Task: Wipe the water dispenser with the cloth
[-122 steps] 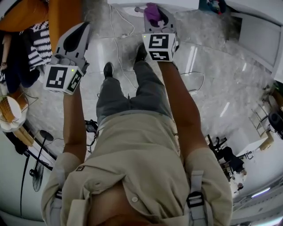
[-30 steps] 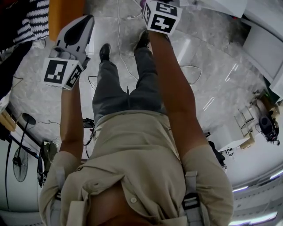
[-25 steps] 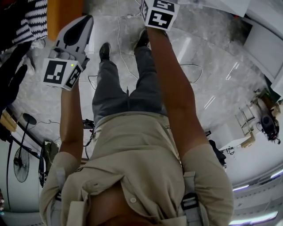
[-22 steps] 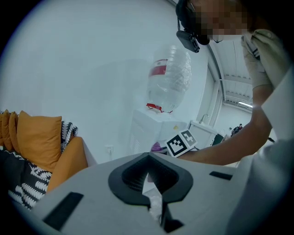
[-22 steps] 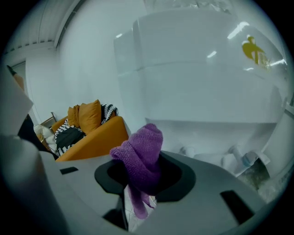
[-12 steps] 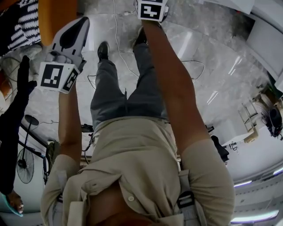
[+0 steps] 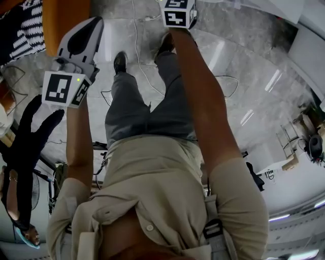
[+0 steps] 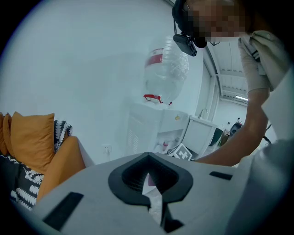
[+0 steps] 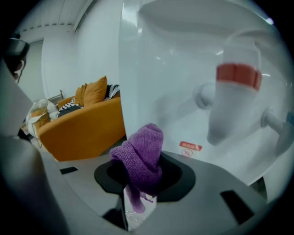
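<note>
A purple cloth (image 9: pixel 143 155) is bunched between the jaws of my right gripper (image 9: pixel 138 186), which is shut on it. The cloth is held close to the white front of the water dispenser (image 9: pixel 183 69), just left of a tap with a red band (image 9: pixel 235 101). In the head view only the right gripper's marker cube (image 7: pixel 177 12) shows, at the top edge. In the left gripper view the dispenser (image 8: pixel 154 131) stands farther off, with its clear bottle (image 8: pixel 166 69) on top. My left gripper (image 8: pixel 148 181) is shut on nothing and held out over the floor (image 7: pixel 76 51).
An orange sofa (image 9: pixel 85 126) with cushions (image 8: pixel 30 137) stands left of the dispenser. A person in dark clothes (image 7: pixel 25 152) reaches in at the left edge. Cables (image 7: pixel 137 45) trail over the marble floor. A white cabinet (image 8: pixel 200 133) stands right of the dispenser.
My right gripper has moved forward, to the top edge of the head view. A dark-sleeved arm has come in at the left. My left gripper has barely moved.
</note>
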The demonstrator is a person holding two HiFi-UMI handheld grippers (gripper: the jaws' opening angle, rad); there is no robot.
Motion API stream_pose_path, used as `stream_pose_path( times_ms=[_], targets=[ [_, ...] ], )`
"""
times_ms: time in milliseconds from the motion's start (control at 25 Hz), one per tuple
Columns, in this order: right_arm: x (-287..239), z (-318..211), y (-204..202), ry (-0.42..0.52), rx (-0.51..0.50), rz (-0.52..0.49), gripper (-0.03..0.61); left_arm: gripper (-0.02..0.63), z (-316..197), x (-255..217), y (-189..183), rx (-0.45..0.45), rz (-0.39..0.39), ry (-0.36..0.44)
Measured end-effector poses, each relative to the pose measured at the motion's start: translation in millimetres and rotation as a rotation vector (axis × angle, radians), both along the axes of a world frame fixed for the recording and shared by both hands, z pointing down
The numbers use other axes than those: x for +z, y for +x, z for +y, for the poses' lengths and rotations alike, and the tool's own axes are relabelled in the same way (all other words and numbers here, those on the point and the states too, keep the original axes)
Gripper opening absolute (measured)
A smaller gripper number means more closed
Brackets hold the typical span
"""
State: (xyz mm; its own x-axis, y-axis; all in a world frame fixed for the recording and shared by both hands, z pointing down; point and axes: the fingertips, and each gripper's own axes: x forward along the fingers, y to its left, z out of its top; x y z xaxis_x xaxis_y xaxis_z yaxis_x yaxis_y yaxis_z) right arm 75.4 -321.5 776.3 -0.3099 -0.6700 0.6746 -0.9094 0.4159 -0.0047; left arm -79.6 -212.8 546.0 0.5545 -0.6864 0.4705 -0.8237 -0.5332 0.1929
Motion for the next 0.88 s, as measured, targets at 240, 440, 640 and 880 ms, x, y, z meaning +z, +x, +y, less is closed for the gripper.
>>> stream_pose_path(
  times_ms=[240,440,640,880],
  targets=[
    [40.8,-4.3,59.9,-0.051,0.050,0.073,0.140,0.015,-2.5,16.8,9.2,0.015,0.005,0.002],
    [88.5,2.0,122.8,-0.142,0.018,0.190,0.141,0.015,-2.2,28.5,12.7,0.024,0.005,-0.011],
    [93.5,-0.2,173.0,-0.164,0.121,0.267,0.141,0.015,-6.1,36.0,11.5,0.030,0.002,-0.025],
    [96.8,13.8,167.7,-0.204,0.223,0.231,0.141,0.015,-11.8,34.7,22.9,0.058,0.014,-0.022]
  ],
)
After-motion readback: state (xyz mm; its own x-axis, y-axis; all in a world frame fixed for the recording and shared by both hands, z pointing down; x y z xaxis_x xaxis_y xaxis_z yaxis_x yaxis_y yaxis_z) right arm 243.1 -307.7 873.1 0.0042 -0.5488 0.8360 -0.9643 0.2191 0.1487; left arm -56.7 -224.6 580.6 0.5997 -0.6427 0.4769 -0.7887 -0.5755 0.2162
